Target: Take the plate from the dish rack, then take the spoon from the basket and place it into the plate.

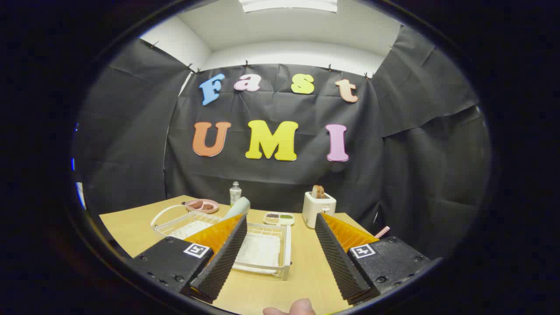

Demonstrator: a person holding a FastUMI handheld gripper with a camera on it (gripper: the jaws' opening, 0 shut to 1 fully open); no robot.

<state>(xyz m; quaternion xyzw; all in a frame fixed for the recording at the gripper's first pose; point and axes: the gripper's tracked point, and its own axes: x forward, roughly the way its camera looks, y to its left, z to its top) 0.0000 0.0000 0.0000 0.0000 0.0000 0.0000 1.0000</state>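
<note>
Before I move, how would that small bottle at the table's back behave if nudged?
The bottle stands upright, tall and narrow, so it would probably tip, then roll. It looks like light plastic, likely easy to shove. The gripper is open, jaws well short of it.

you've got a light wooden table (302, 271). on it sit a white dish rack (267, 251), a wire basket (175, 221), a pink plate (202, 205) of food, a small bottle (235, 192), a white toaster (318, 209) and a small divided tray (279, 218).
</note>
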